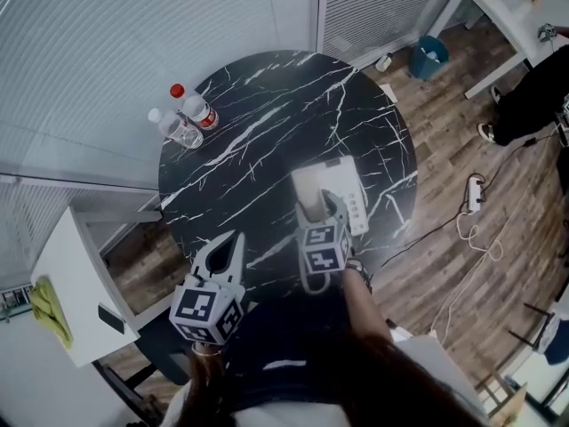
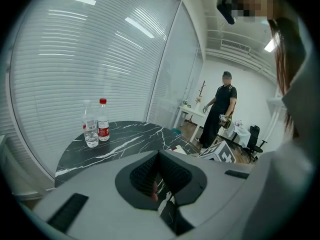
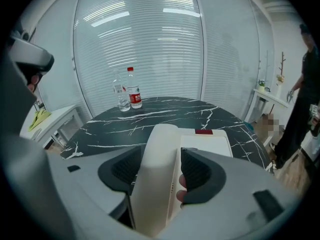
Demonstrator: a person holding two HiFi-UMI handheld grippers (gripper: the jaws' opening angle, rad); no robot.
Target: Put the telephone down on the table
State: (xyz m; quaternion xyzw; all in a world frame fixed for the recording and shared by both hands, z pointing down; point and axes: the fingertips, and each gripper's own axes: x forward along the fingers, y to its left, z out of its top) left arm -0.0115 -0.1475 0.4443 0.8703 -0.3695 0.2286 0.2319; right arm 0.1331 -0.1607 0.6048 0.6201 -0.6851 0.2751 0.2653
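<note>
Downward from the head: shows one telephone [image 1: 345, 194] flat on the dark round surface [image 1: 267, 140], right of centre, with its handset [image 1: 309, 192] lying lengthwise away from the person. Puts the right tool [image 1: 324, 210] directly over that handset, in line with its long axis. Places the left tool [image 1: 236, 237] well apart at the near left edge, clearly the farther of the two. Counts two bottles [image 1: 188, 118] at the far left rim, two tools, one telephone. Along the left tool [image 2: 160, 154]: finds tips together, nothing between, only surface beyond. Along the right tool [image 3: 161, 154]: finds jaws spread wide either side of the handset, pads seemingly not pressing. Reads as set down, probably needing only a straight pull back.
</note>
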